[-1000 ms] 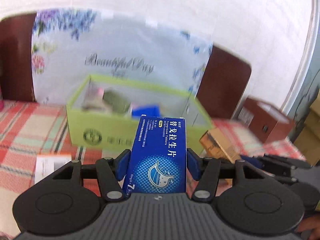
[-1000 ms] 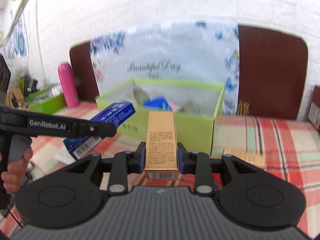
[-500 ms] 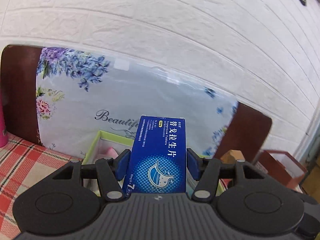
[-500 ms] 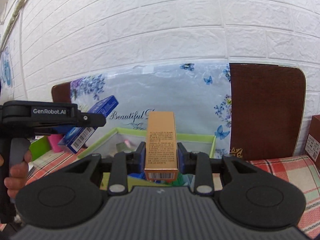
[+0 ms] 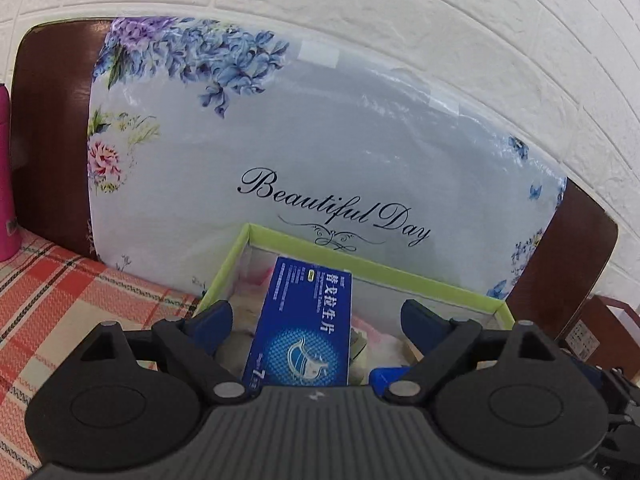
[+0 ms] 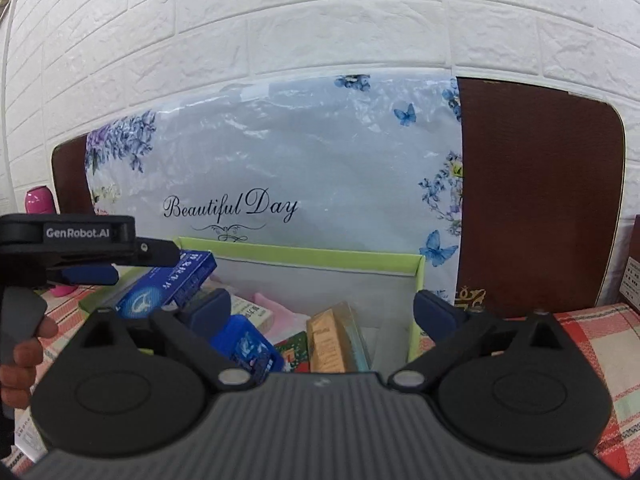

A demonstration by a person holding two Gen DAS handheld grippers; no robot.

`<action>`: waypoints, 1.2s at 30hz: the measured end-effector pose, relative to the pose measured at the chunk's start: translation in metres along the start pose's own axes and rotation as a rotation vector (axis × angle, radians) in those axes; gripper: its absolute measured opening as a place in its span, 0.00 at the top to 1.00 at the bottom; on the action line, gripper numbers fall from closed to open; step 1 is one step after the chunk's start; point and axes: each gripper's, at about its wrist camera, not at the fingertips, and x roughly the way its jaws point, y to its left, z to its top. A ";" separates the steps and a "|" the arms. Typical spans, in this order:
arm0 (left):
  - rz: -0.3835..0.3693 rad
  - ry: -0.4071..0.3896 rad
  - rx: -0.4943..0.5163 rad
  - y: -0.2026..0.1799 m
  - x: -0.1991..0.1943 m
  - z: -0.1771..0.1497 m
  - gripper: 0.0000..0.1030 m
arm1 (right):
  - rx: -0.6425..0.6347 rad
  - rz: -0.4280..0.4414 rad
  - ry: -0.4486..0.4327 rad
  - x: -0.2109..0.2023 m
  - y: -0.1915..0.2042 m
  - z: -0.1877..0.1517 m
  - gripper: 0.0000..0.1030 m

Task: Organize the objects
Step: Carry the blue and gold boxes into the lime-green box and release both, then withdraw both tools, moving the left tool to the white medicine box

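Left hand-held gripper (image 5: 316,316) opening wide over green box (image 5: 362,266), blue carton (image 5: 304,324) between pads, untouched. Right hand-held gripper (image 6: 322,308) opening, empty; gold carton (image 6: 326,340) inside box at 12 o'clock.

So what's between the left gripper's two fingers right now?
The blue medicine box, seen in the left wrist view over the green box. The left gripper's jaws are opening, pads clear of it.

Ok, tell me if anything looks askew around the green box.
The blue box hangs tilted between the opening left gripper's pads, touching neither, over the green box. The gold box lies slanted inside among other packs.
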 end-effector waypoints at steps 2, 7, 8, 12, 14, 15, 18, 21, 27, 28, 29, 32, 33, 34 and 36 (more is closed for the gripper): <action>0.001 -0.005 -0.003 0.001 -0.003 -0.004 0.09 | 0.024 0.003 0.010 -0.001 -0.004 -0.002 0.00; -0.001 0.010 -0.003 -0.001 -0.011 -0.006 0.09 | 0.047 0.001 0.042 -0.009 -0.007 -0.003 0.00; -0.001 0.011 -0.006 -0.001 -0.014 -0.005 0.09 | 0.049 0.005 0.044 -0.012 -0.007 -0.003 0.00; -0.007 0.015 -0.003 -0.004 -0.033 -0.003 0.09 | 0.038 0.004 0.048 -0.030 -0.004 0.003 0.00; -0.001 0.013 0.003 -0.006 -0.045 0.000 0.09 | 0.023 0.005 0.045 -0.041 -0.001 0.008 0.00; 0.001 0.010 0.004 -0.006 -0.052 0.001 0.09 | 0.021 0.009 0.041 -0.047 0.000 0.009 0.00; 0.002 -0.001 0.003 -0.005 -0.074 0.002 0.09 | 0.018 0.031 0.030 -0.068 0.004 0.013 0.00; 0.007 -0.005 0.011 -0.002 -0.096 -0.002 0.09 | 0.006 0.046 0.029 -0.087 0.008 0.014 0.00; 0.040 0.012 -0.020 0.013 -0.126 -0.020 0.09 | 0.008 0.069 0.020 -0.123 0.010 0.011 0.00; 0.047 0.018 -0.029 0.016 -0.130 -0.024 0.09 | 0.011 0.069 0.019 -0.129 0.010 0.010 0.00; 0.053 0.027 -0.038 0.019 -0.133 -0.029 0.09 | 0.015 0.068 0.019 -0.134 0.009 0.009 0.00; 0.065 0.065 -0.048 0.025 -0.137 -0.047 0.09 | 0.023 0.067 0.026 -0.148 0.006 0.001 0.00; 0.072 0.076 -0.049 0.027 -0.137 -0.054 0.09 | 0.025 0.066 0.029 -0.152 0.005 -0.002 0.00; 0.081 0.088 -0.048 0.029 -0.137 -0.060 0.09 | 0.027 0.064 0.035 -0.157 0.003 -0.006 0.00; 0.103 0.115 -0.045 0.034 -0.135 -0.073 0.09 | 0.030 0.059 0.046 -0.166 -0.001 -0.013 0.00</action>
